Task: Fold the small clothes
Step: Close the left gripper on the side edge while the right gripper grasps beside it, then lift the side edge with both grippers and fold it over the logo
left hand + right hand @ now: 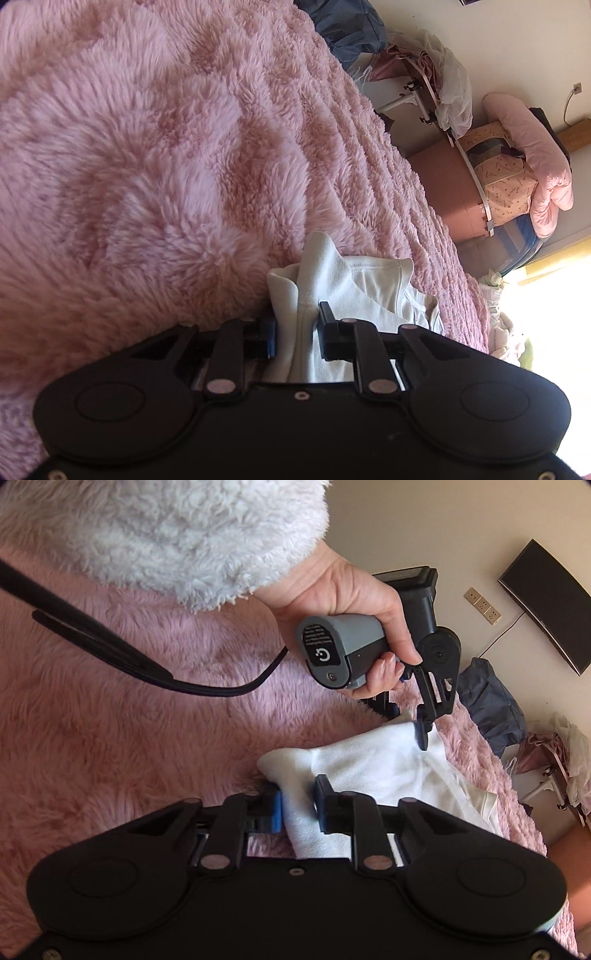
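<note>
My left gripper (297, 325) clamps a bunched fold of the white garment (354, 291), low in the middle of the left view, on the pink blanket (147, 147). My right gripper (298, 799) pinches another edge of the same garment (369, 760), cloth squeezed between the blue pads (276, 808). In the right view, my left hand (354, 598), in a fluffy white sleeve (166, 528), holds the other gripper at upper right, its tips on the cloth

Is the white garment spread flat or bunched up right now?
Bunched, not flat. The white garment lies creased on the pink blanket, pinched by the right gripper and left gripper.
</note>
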### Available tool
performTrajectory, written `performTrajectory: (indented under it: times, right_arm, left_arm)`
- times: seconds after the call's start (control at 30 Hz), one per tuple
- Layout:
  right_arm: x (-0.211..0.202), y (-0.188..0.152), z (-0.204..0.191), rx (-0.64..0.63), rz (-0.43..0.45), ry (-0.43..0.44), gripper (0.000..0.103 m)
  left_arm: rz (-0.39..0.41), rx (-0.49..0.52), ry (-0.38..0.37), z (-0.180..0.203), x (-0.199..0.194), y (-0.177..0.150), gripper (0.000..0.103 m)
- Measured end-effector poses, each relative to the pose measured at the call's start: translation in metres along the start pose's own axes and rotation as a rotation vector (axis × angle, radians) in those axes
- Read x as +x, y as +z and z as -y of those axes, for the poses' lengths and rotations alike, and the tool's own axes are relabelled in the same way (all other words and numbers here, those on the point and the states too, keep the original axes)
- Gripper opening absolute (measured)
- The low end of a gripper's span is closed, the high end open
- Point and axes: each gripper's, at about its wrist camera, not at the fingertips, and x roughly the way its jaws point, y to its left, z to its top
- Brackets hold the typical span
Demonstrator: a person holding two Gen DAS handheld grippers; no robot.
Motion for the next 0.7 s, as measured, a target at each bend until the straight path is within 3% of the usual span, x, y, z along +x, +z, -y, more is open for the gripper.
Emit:
performTrajectory:
  times: [0.2,0.33,0.7]
  right_arm:
    - [-0.009,0.002,0.005,0.035,0.014,0.008,0.010]
    - [-0.021,0.003,0.015,0.095,0.038,0.003,0.008]
    - [-0.067,-0.006,0.061,0.231,0.111,-0.065,0.006]
  left_arm:
    - [0.010,-0.002,-0.011,0.012,-0.010,0.002,0.015]
    - [0.010,0.036,0.005,0.035,-0.014,0.008,0.015]
    - [0.039,0.064,-0.037,0.110,-0.006,0.005,0.014]
